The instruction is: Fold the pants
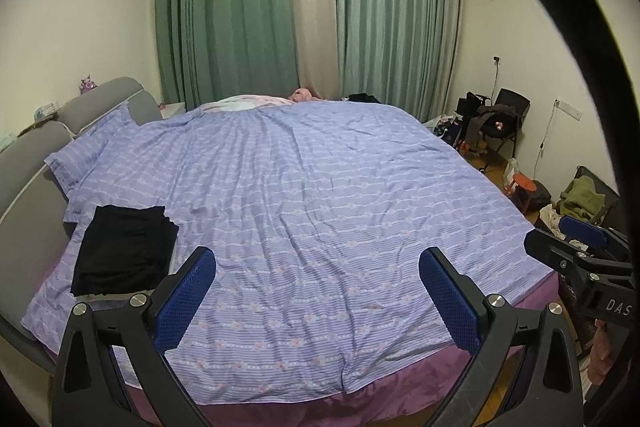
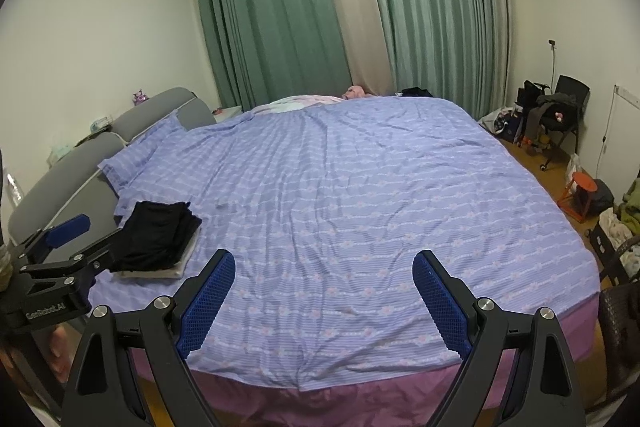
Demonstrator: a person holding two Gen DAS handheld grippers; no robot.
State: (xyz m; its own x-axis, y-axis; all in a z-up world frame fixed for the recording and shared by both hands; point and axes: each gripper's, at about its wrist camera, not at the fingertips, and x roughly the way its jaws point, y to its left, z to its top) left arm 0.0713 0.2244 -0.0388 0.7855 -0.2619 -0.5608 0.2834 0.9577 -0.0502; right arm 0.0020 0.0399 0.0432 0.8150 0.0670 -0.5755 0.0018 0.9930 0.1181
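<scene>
While both hover above the bedspread (image 1: 320, 187), jaws gape wide, empty.

The bedspread (image 1: 320, 187) is thin striped cloth, matt and wrinkled. The folded pants (image 1: 124, 251) are black matt cloth. The left gripper (image 1: 318, 297) has black matt plastic arms, blue rough dotted pads (image 1: 186, 301) and shiny metal bolts.

Both views are dim and flat, with soft, even indoor light and a bluish cast. Shadows are faint on the bed (image 1: 320, 187). Fisheye distortion bows the walls and curtains (image 2: 280, 7), and dark vignetting rings the corners. Focus is fairly sharp, with no glare.
</scene>
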